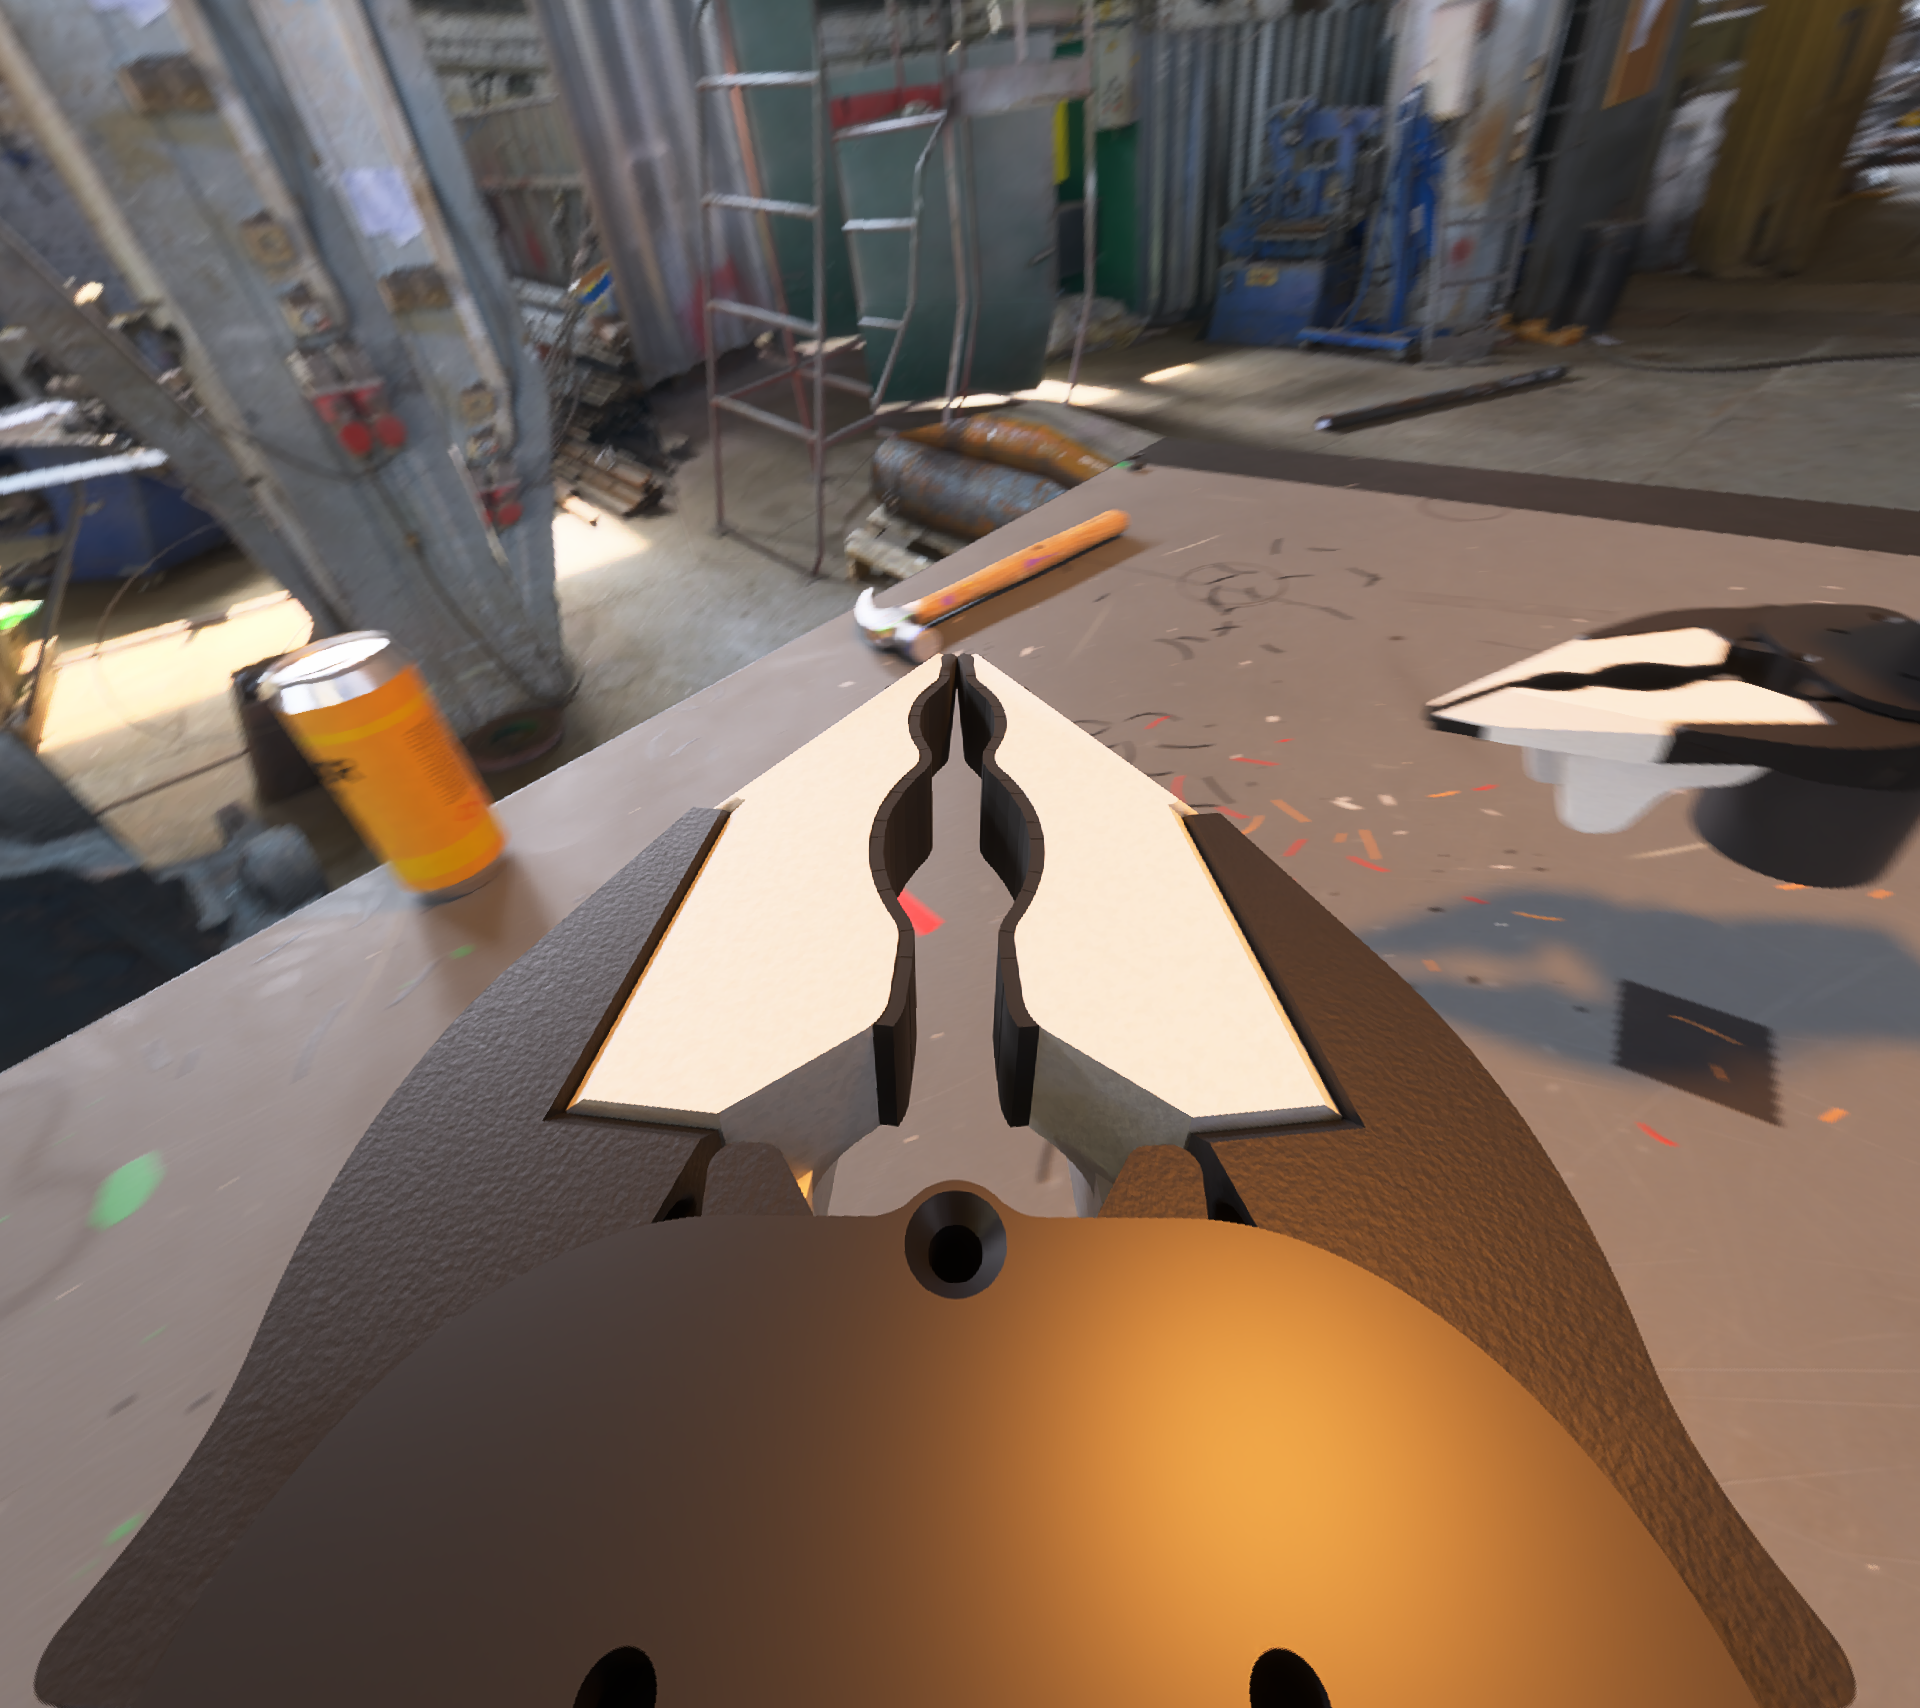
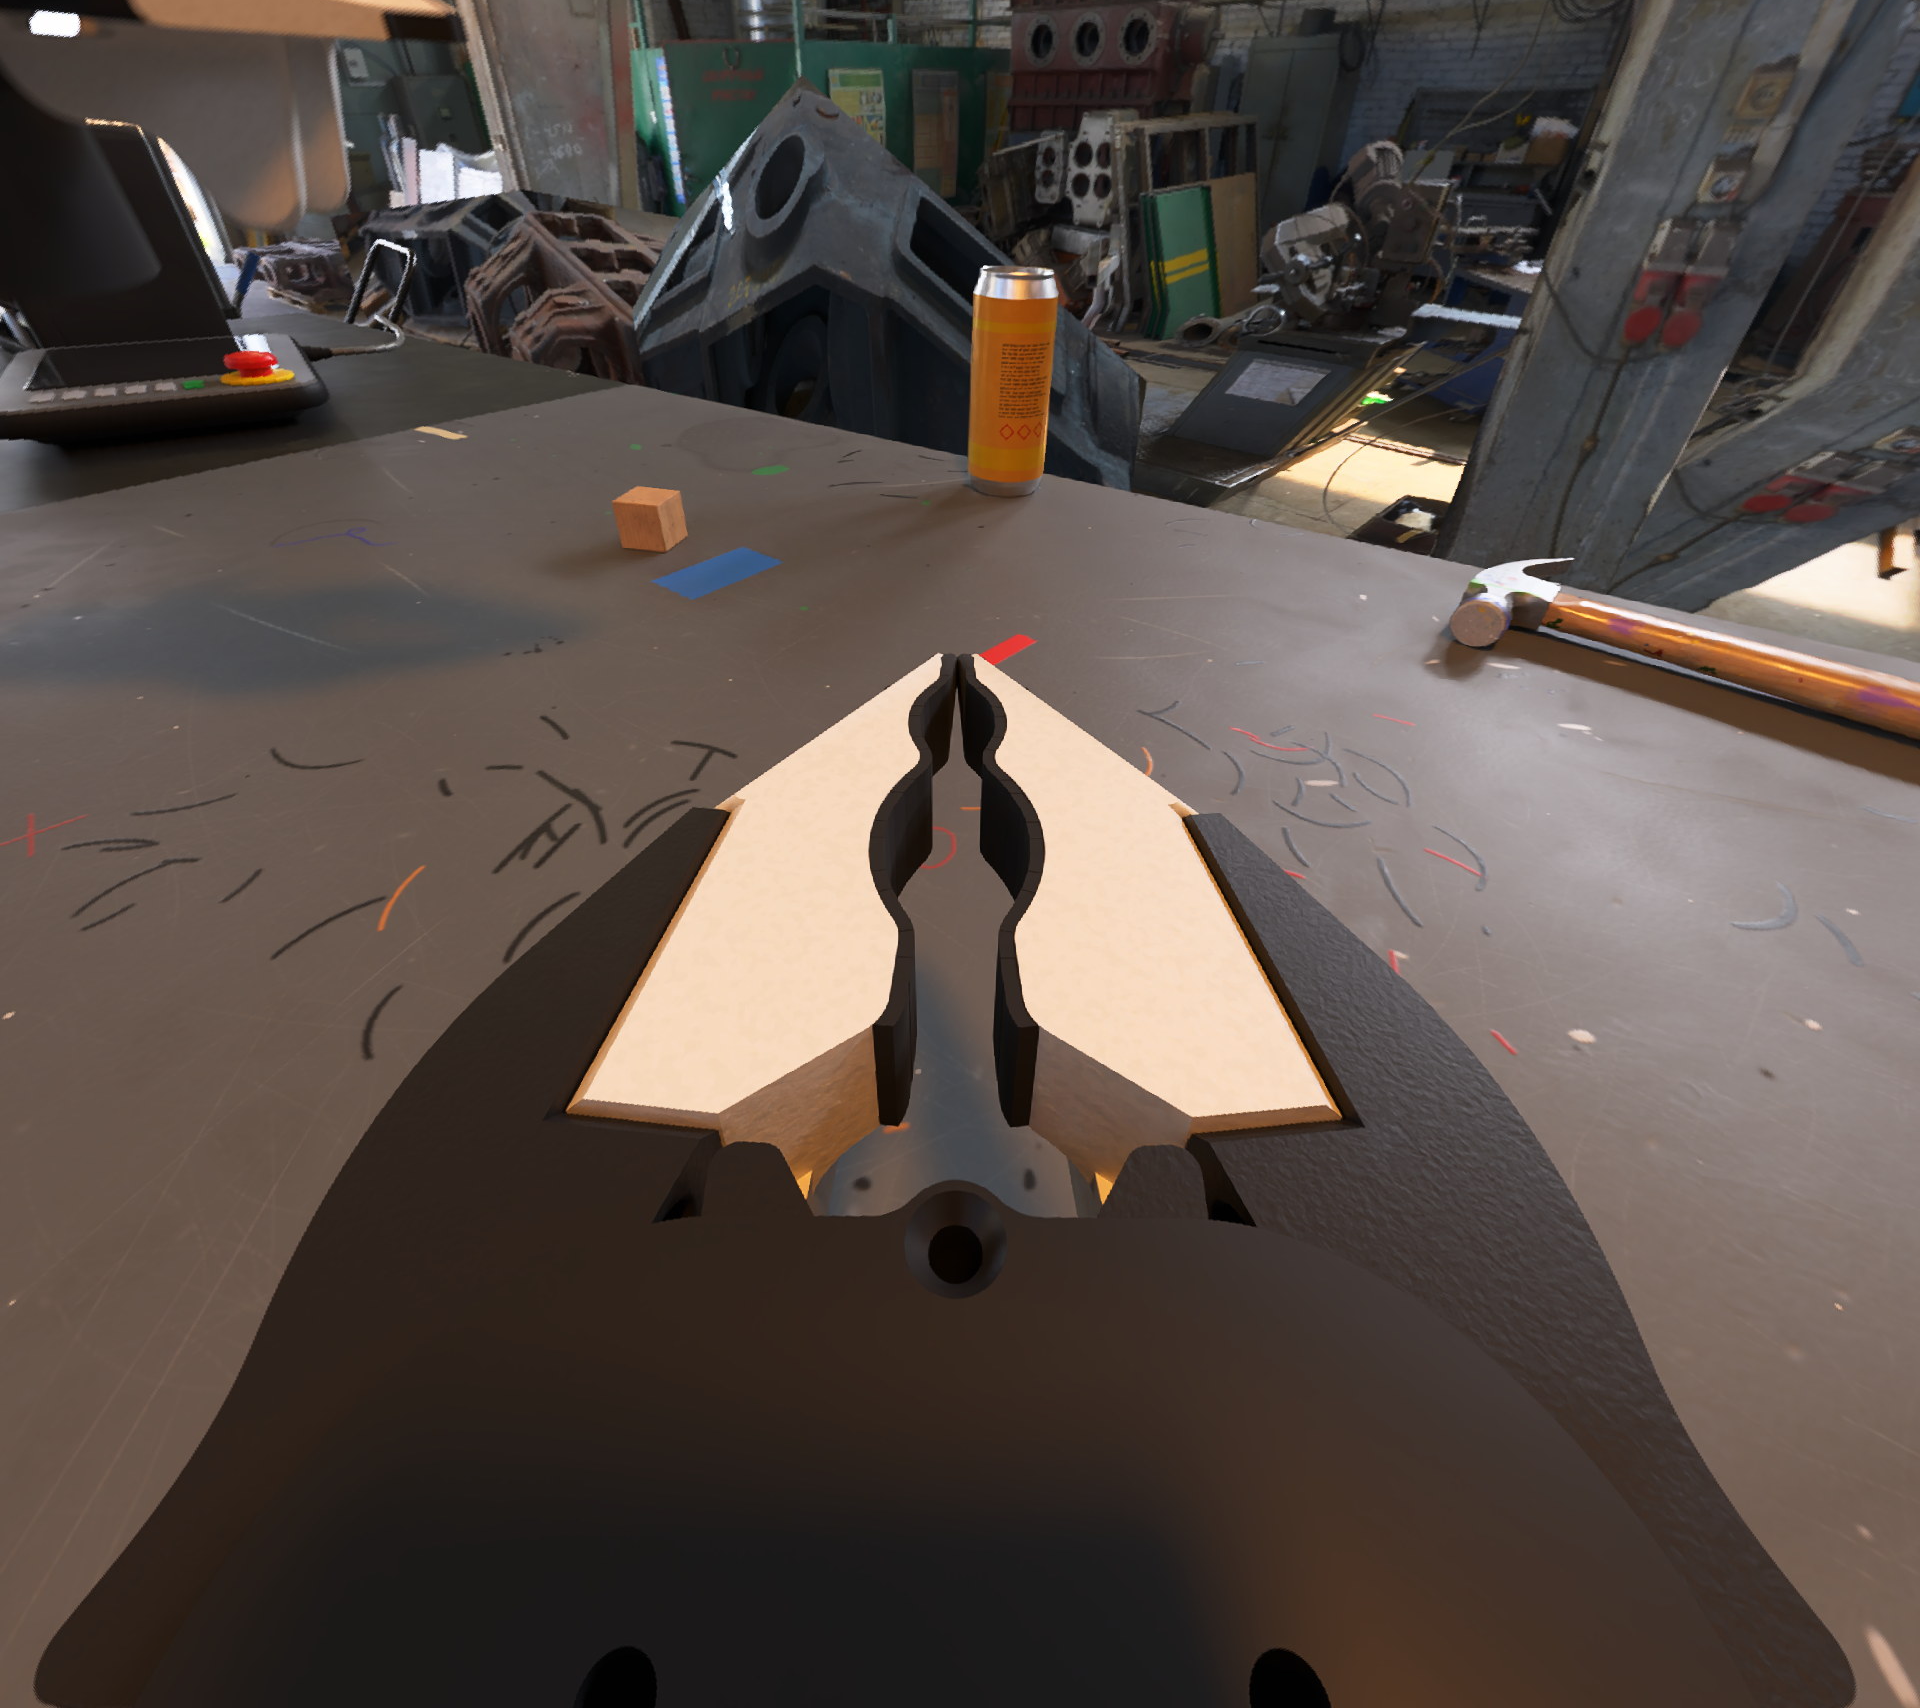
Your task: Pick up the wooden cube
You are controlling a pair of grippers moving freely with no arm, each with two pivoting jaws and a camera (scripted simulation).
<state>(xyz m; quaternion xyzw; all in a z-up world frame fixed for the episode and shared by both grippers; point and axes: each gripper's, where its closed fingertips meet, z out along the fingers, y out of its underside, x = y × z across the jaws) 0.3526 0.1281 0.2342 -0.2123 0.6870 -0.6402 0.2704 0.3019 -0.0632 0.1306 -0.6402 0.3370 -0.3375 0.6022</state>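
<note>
Wooden cube (image 2: 649,517) sits on the bench (image 2: 1351,983) ahead-left of my right gripper (image 2: 956,659), beside a blue patch (image 2: 716,570). Both grippers are pinched narrow, empty; I'd spread the right one wide before squaring up to flat faces.

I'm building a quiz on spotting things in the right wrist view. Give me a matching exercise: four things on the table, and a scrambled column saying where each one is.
Things:
1. wooden cube
2. can
3. hammer
4. blue patch

Places:
A. upright at the table's far edge
B. lying at the right edge
C. flat, just right of the cube
D. ahead and left of the shut right gripper

Pairs: 1-D, 2-A, 3-B, 4-C
</note>
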